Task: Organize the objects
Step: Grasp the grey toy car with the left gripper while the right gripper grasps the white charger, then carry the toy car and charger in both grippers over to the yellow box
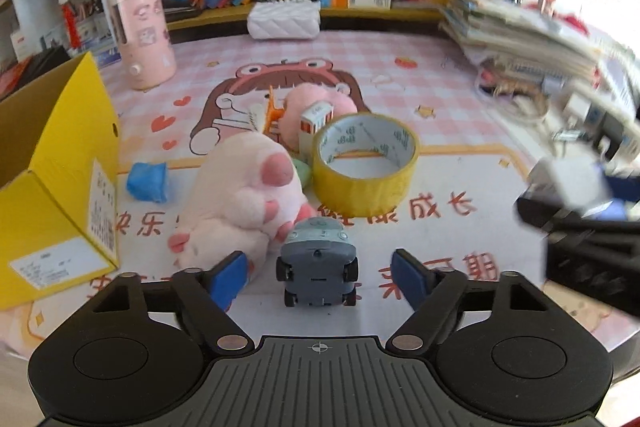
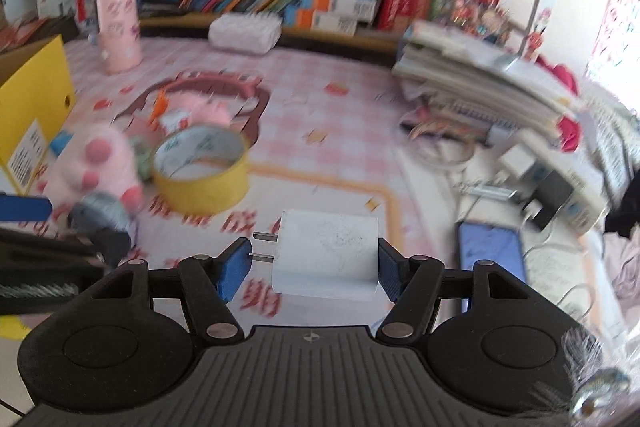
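Left wrist view: the left gripper (image 1: 318,273) hangs over the pink checked surface (image 1: 460,99), jaws spread partway, and a small grey toy car (image 1: 318,267) stands between the blue pads with a gap on either side, so nothing is gripped. Just beyond the car lies a fluffy pink paw slipper (image 1: 244,203), and beside that a roll of yellow tape (image 1: 366,165) lies flat. A small white and orange box (image 1: 314,125) stands behind the tape. A blue lump (image 1: 147,182) lies near the yellow cardboard box (image 1: 60,179) at the left edge. A pink cylinder (image 1: 142,39) stands farther back. At the right edge the other gripper shows, blurred, with something white in it.

Right wrist view: the right gripper (image 2: 310,263) has its jaws closed on a white charger plug (image 2: 326,255), prongs pointing at the left pad, lifted clear of the surface. The tape and slipper lie off to the left, blurred. A phone with a blue screen (image 2: 490,251) lies to the right.
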The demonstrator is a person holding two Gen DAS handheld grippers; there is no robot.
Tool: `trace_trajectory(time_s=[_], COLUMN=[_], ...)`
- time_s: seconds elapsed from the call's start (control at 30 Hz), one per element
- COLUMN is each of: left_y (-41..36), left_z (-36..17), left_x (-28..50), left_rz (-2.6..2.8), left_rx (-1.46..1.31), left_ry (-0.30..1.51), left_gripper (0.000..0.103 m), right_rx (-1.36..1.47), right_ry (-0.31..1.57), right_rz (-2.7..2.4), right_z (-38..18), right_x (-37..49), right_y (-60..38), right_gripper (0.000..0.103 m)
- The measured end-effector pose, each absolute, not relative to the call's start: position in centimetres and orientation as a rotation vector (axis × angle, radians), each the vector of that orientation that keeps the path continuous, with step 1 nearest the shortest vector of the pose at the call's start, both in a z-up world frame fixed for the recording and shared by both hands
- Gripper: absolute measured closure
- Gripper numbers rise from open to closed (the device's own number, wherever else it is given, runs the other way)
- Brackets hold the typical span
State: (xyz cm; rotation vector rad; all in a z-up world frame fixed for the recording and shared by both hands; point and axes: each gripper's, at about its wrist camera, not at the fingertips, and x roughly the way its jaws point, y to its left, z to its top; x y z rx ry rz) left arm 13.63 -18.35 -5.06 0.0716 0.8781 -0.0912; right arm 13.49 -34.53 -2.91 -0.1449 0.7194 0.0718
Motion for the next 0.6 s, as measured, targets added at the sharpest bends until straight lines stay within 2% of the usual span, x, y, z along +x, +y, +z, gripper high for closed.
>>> trace_trajectory(time_s=[0.23, 0.6], left_y=[-18.3, -16.2], left_z=[-7.1, -4.1], left_x=[15.2, 13.7], left_rz=[-0.076, -0.123], left_rx=[0.044, -0.085], left_ry=[0.96, 0.863], left_gripper=[0.062, 0.062], right_rx=[-0.15, -0.11], right_ry=[0.708, 0.752], right_rz=[0.123, 0.12], right_z=[-2.7, -3.2], right_x=[13.7, 14.7], right_y=[-35.0, -34.5], right_gripper=[0.04, 0.04])
